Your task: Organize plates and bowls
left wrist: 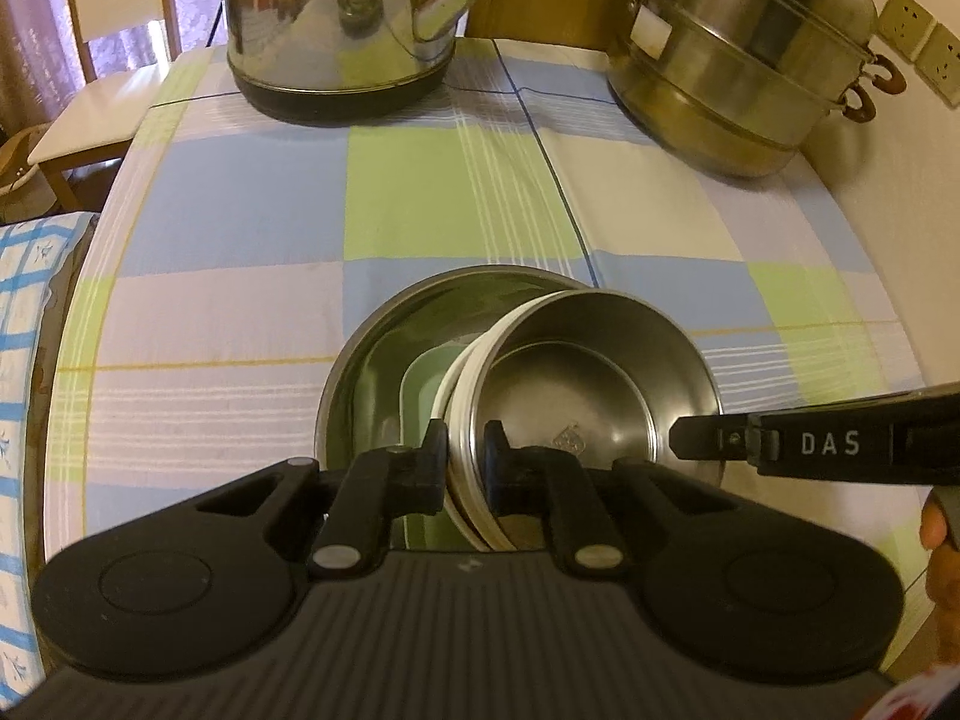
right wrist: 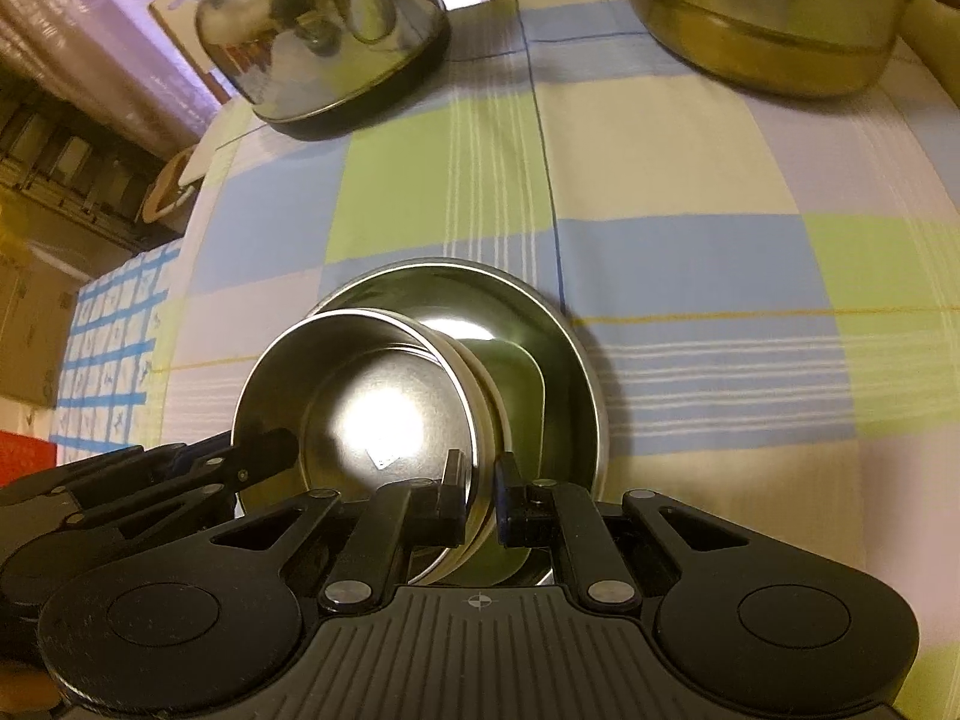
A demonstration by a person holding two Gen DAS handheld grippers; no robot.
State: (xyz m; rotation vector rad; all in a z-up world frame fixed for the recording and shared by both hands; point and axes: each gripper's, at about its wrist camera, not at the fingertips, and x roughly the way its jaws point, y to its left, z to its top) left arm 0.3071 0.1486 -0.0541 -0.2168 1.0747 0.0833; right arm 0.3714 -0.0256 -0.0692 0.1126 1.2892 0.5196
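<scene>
Pinching small steel bowl (left wrist: 600, 372) rim: my left claw (left wrist: 465, 456) and right claw (right wrist: 480, 480) on opposite sides | tilted inside one big bowl (left wrist: 384, 336), mid-bench (left wrist: 240, 210) | open cloth ahead | one kettle (left wrist: 342, 18), one steamer pot (left wrist: 744, 60) at far edge

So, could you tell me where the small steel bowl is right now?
The small steel bowl sits tilted inside the wide steel basin near the checked tablecloth's front edge, gripped on opposite rims by the left gripper and right gripper.
</scene>
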